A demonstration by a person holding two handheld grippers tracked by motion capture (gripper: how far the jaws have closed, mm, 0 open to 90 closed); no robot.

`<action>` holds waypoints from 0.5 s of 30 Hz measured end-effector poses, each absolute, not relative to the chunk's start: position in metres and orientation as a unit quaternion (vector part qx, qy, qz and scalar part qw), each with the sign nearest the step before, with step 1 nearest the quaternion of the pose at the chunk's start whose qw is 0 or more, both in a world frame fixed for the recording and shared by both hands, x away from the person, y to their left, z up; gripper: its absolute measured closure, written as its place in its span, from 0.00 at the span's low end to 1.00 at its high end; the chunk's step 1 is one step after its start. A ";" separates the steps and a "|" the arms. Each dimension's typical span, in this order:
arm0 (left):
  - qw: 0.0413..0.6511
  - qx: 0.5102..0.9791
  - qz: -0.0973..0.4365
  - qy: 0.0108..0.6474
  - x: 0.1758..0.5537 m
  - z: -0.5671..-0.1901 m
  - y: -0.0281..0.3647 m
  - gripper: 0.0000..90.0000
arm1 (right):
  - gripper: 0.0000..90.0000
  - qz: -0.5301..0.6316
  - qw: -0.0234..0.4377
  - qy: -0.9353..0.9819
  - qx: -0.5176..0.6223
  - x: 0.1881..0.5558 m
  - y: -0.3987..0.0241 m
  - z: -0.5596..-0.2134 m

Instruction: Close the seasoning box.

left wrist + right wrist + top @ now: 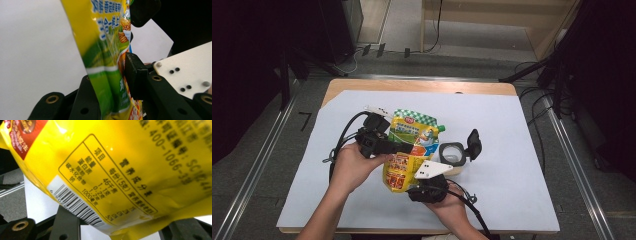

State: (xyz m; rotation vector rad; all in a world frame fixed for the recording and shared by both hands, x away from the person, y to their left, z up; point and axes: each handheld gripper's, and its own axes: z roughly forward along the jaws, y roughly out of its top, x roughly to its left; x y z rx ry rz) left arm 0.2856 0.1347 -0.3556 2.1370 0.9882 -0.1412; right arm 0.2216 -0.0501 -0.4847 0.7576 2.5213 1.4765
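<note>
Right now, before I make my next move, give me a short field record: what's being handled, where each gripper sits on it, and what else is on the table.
item handled: yellow and green printed plastic pouch, lifted off the white sheet
left gripper: at the pouch's left edge, pouch between its jaws; grip not clear
right gripper: under the pouch's lower end, barcode side toward its camera; contact hidden
nearby: grey square-rimmed container with a hinged black lid, lid open, just right of the pouch
surface: wooden table under the sheet
</note>
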 end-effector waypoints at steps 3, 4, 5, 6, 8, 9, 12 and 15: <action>0.376 0.841 -0.055 0.386 0.286 -0.357 0.132 0.81 | 0.61 0.485 0.063 0.835 0.252 0.222 -0.052 -0.485; 0.373 0.842 -0.053 0.387 0.286 -0.358 0.131 0.80 | 0.61 0.486 0.060 0.834 0.253 0.222 -0.052 -0.485; 0.369 0.844 -0.052 0.387 0.286 -0.359 0.129 0.78 | 0.61 0.487 0.058 0.834 0.254 0.222 -0.052 -0.485; 0.368 0.844 -0.051 0.386 0.286 -0.360 0.128 0.77 | 0.61 0.488 0.052 0.833 0.257 0.223 -0.053 -0.484; 0.366 0.846 -0.051 0.385 0.286 -0.361 0.126 0.75 | 0.61 0.490 0.047 0.831 0.260 0.223 -0.054 -0.484; 0.366 0.846 -0.050 0.384 0.286 -0.361 0.125 0.75 | 0.61 0.490 0.045 0.831 0.261 0.223 -0.054 -0.483; 0.360 0.847 -0.047 0.387 0.286 -0.362 0.122 0.76 | 0.61 0.490 0.041 0.830 0.262 0.222 -0.055 -0.482; 0.361 0.844 -0.046 0.394 0.286 -0.362 0.121 0.78 | 0.61 0.491 0.038 0.829 0.265 0.222 -0.055 -0.481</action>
